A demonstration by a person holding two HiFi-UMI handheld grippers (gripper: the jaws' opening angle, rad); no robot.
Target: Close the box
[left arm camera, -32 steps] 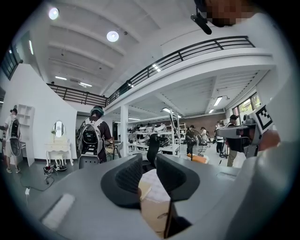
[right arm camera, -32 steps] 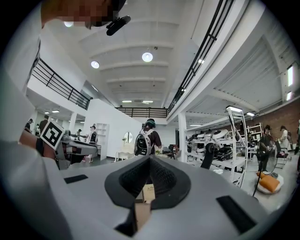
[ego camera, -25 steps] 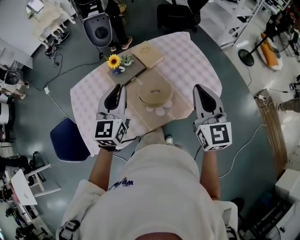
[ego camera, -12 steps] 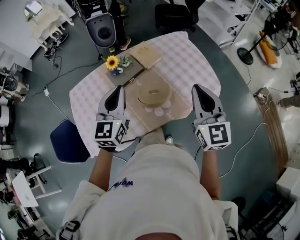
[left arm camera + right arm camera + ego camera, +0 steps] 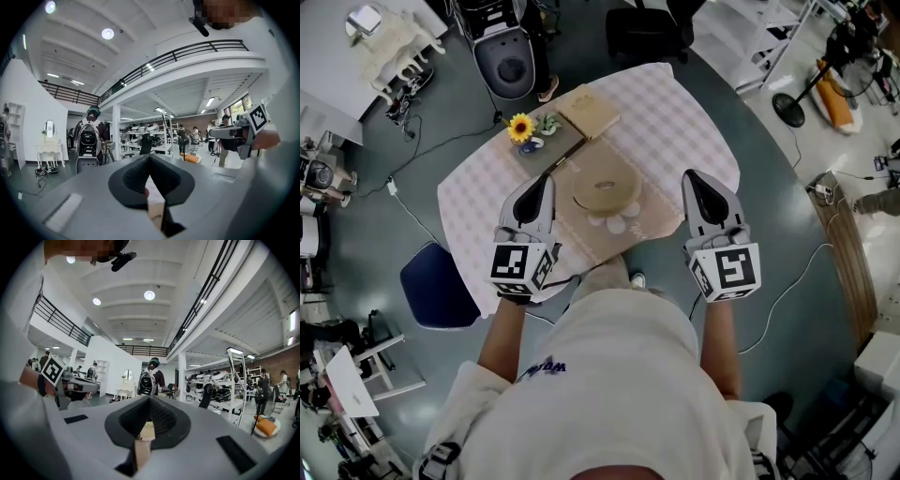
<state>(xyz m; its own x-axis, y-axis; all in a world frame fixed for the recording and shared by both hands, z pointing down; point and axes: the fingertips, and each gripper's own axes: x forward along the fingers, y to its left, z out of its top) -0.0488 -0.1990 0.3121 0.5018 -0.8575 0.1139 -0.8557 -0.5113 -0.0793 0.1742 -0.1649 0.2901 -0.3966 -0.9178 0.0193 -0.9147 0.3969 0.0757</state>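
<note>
Both of your tools are pinched together with nothing in them: the left tool [image 5: 541, 181] and the right tool [image 5: 693, 178] have their pads touching in the gripper views. They hang level over the near edge of the table [image 5: 675, 112].

The round tan box [image 5: 605, 187] sits between them and a bit further out, just behind a white flower-shaped piece [image 5: 616, 221]. A flat square box [image 5: 591, 111] lies at the far edge next to a sunflower [image 5: 520, 127].

Honestly, from straight above I can't tell if the round one's top is fully seated or just resting on it. This could be you lining up to go in, or backed off with the lid already down.

Either way, my tip is to check the seam before committing. Drop your head a bit, or look along a tool, and see whether the rim sits flush all round. Keep both tools level and evenly spaced either side, so any press lands flat and doesn't shove the box across that cloth.
</note>
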